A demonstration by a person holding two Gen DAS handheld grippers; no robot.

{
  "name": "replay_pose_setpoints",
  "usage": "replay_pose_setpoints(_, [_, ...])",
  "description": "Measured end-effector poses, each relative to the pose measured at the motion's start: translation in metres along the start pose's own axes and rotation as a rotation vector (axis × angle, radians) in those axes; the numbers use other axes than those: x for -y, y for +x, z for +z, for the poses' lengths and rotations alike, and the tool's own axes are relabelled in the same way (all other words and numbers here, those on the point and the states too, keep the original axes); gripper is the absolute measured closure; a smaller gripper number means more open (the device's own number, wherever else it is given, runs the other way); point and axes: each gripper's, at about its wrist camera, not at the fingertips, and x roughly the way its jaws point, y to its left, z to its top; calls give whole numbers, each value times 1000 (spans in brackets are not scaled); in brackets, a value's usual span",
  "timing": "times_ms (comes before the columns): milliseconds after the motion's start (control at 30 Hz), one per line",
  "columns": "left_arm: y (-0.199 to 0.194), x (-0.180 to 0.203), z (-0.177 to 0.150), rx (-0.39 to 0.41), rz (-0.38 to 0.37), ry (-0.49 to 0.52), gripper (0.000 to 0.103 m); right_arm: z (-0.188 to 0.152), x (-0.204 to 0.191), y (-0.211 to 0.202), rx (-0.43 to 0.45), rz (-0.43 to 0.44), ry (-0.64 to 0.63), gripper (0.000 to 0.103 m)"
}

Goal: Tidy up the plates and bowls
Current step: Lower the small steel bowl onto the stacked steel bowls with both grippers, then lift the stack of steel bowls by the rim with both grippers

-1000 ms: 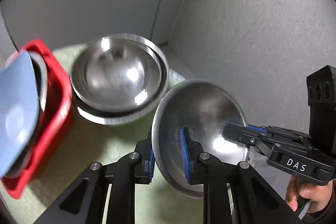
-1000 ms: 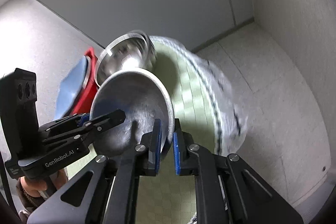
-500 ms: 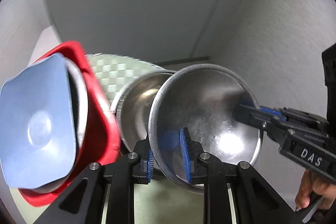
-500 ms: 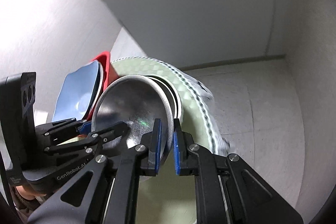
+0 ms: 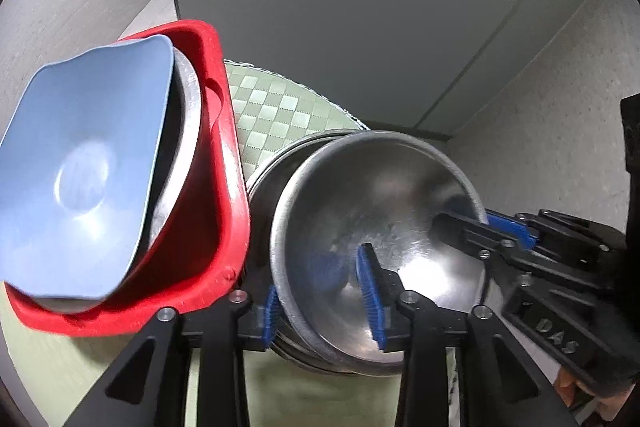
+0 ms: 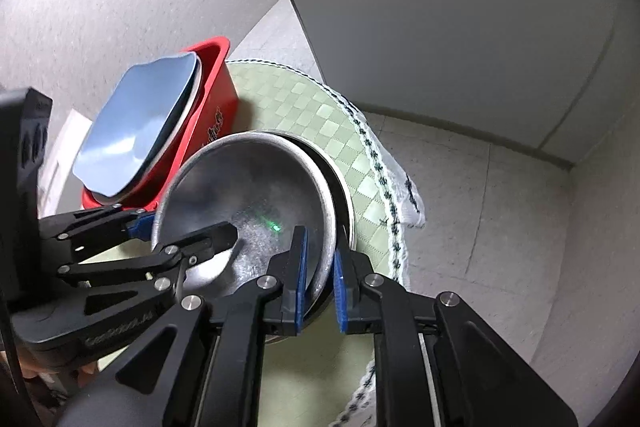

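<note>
Item: round stainless-steel bowl (image 5: 376,227), nested on stacked steel bowls (image 6: 340,195) upon green checked cloth (image 5: 276,111), beside red plastic bin (image 5: 224,155) holding blue square plate (image 5: 80,163). Left gripper (image 5: 324,299) opening, rim between pads, apparently releasing. Right gripper (image 6: 318,275) opening slightly, straddling opposite rim for steadiness.

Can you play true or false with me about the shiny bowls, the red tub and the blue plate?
1. The blue plate leans in the red tub. True.
2. The top shiny bowl sits inside other metal bowls. True.
3. The cloth under the bowls is plain pink. False: it is green and checked.
4. Only one tool reaches the bowl. False: the left tool and the right tool both straddle its rim.
5. The red tub is on the floor. False: it stands on the cloth.
</note>
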Motion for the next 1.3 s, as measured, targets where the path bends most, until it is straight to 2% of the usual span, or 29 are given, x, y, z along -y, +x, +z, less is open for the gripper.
replay_pose_setpoints(33, [-1, 0, -1, 10, -5, -1, 52, 1, 0, 1, 1, -6, -10, 88])
replay_pose_setpoints(67, [-4, 1, -4, 13, -21, -12, 49, 1, 0, 2, -1, -7, -17, 88])
replay_pose_setpoints(133, [-10, 3, -12, 28, -13, -24, 48, 1, -2, 2, -6, -11, -28, 87])
replay_pose_setpoints(233, [-13, -2, -17, 25, -46, -56, 48, 1, -6, 0, -6, -22, -56, 84])
replay_pose_setpoints(333, [-25, -3, -22, 44, -53, -56, 47, 2, -5, -6, 9, -2, -39, 69])
replay_pose_setpoints(367, [-31, -3, -25, 59, -48, -65, 35, 2, -5, -9, 22, -3, -37, 61])
replay_pose_setpoints(433, [-39, -5, -30, 80, -29, -86, 19, 2, -3, -17, 52, -7, -30, 57])
replay_pose_setpoints(500, [-40, -10, -37, 92, -21, -120, 19, 2, -1, -18, 53, -19, -26, 53])
replay_pose_setpoints(600, [-23, -21, -38, 45, 2, -156, 19, 3, 7, -9, 29, -18, 9, 52])
replay_pose_setpoints(800, [22, -29, -36, -11, 17, -207, 26, 3, 19, 14, -29, 51, 87, 53])
replay_pose_setpoints(1000, [38, -16, -27, -5, 32, -178, 53, 9, 19, 34, -81, 95, 99, 53])
replay_pose_setpoints(1033, [39, -16, -26, -8, 23, -174, 63, 10, 19, 36, -87, 98, 98, 53])
replay_pose_setpoints(1167, [40, -6, -16, -4, 47, -130, 64, 10, 20, 44, -108, 78, 78, 68])
replay_pose_setpoints(1300, [38, 4, -15, -12, 51, -101, 66, 2, 24, 38, -118, 96, 68, 69])
